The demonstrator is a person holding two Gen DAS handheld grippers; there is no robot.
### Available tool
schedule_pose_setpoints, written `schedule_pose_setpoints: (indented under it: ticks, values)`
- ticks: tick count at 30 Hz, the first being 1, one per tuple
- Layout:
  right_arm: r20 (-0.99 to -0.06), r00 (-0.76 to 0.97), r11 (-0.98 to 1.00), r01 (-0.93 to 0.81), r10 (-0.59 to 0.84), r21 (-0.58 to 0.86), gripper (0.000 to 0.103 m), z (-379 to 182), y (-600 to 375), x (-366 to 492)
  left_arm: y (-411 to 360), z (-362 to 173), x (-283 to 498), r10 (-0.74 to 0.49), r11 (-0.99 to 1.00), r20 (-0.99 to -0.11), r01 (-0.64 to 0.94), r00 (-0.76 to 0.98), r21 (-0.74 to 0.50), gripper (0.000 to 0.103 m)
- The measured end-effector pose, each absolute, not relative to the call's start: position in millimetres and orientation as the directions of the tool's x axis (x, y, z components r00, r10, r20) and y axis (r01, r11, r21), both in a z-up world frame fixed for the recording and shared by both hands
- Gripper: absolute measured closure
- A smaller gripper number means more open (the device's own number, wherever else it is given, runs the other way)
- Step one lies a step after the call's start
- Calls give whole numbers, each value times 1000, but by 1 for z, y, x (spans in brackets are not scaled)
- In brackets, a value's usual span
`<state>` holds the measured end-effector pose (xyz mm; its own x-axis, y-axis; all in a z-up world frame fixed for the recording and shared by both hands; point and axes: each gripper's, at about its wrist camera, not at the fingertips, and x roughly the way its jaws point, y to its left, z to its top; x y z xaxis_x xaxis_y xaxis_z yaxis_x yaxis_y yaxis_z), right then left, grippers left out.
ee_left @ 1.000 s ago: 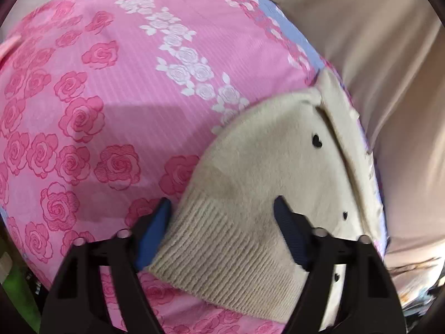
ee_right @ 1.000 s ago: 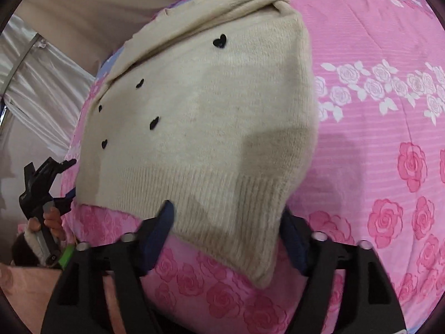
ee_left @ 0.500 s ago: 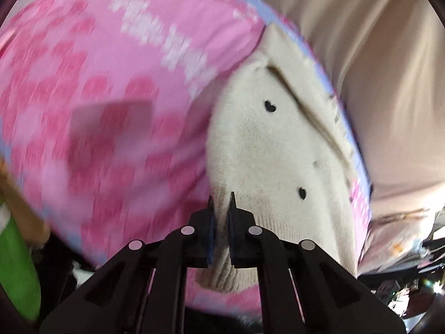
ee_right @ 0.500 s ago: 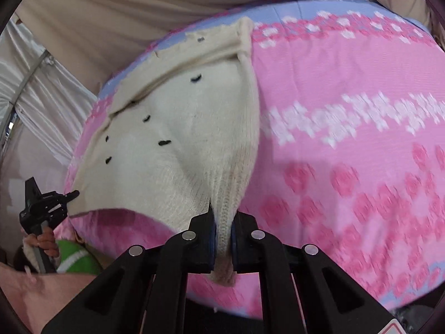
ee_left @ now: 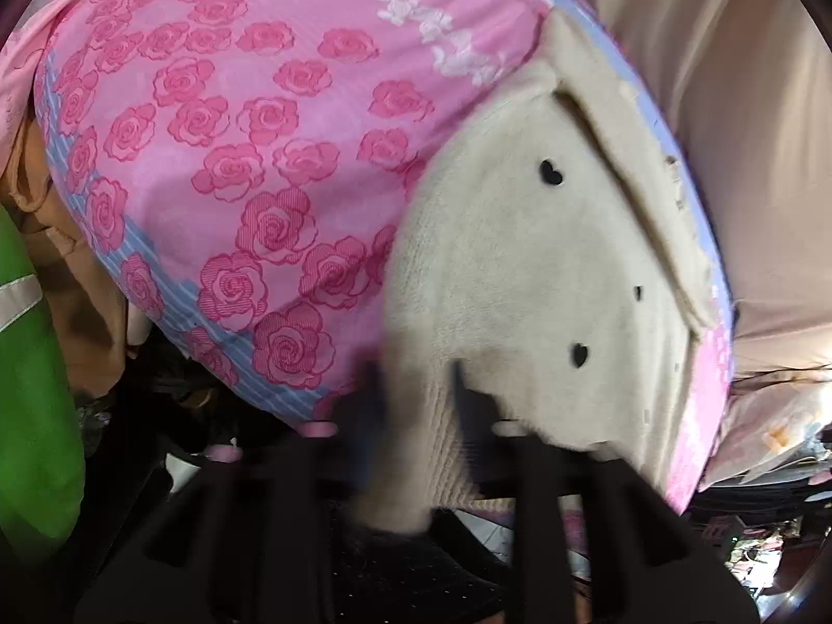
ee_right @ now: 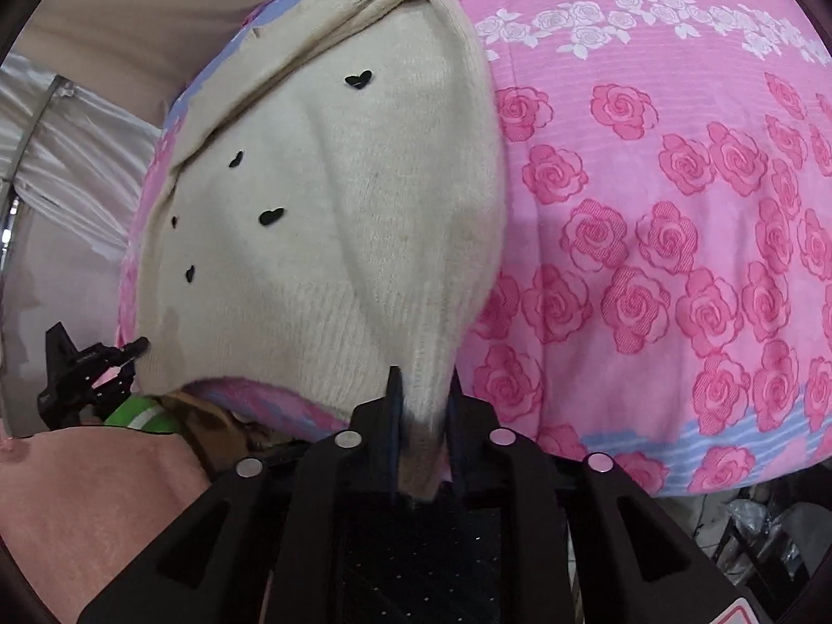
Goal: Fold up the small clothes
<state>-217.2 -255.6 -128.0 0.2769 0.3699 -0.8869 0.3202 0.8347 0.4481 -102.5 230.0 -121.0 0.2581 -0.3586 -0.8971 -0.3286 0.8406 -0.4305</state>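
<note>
A cream knit sweater (ee_left: 546, 270) with small black hearts lies on a pink rose-print sheet (ee_left: 249, 156). My left gripper (ee_left: 416, 395) is shut on one corner of the ribbed hem, blurred in this view. My right gripper (ee_right: 422, 405) is shut on the other hem corner of the sweater (ee_right: 333, 218). The hem is lifted off the sheet between the two grips. The folded sleeve lies across the far end of the sweater. The left gripper also shows in the right wrist view (ee_right: 104, 359) at the hem's far corner.
The sheet (ee_right: 676, 208) covers a raised surface whose near edge drops off just ahead of both grippers. Beige fabric (ee_left: 728, 104) hangs behind it. A green sleeve (ee_left: 31, 390) and brown cloth (ee_left: 67, 281) are at the left. Clutter lies below on the floor.
Both grippers closed on the sweater's hem corners from open a second ago. Since half a second ago they have lifted the hem and pulled it toward the near edge.
</note>
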Motion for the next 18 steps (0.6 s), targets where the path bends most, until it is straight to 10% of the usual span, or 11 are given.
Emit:
schedule_pose_setpoints:
  ticks: [4, 5, 6, 7, 18]
  values:
    - [-882, 294, 827, 329, 368, 455, 71, -134, -250, -222, 237, -134, -103, -357, 815, -905, -397, 231, -423, 46]
    - [-874, 289, 823, 314, 391, 473, 87, -134, -247, -220, 237, -134, -103, -356, 818, -907, -394, 225, -419, 48]
    - [-869, 292, 823, 305, 399, 480, 94, -133, -249, -224, 235, -132, -101, -356, 824, -909, -385, 216, -415, 58]
    - [-860, 315, 821, 292, 401, 490, 95, -127, -249, -225, 235, -131, -100, -374, 822, -903, -374, 212, -429, 100]
    - [-623, 665, 703, 203, 412, 682, 96, -21, -305, -179, 249, -21, -41, -519, 687, -715, -270, 469, -675, 97]
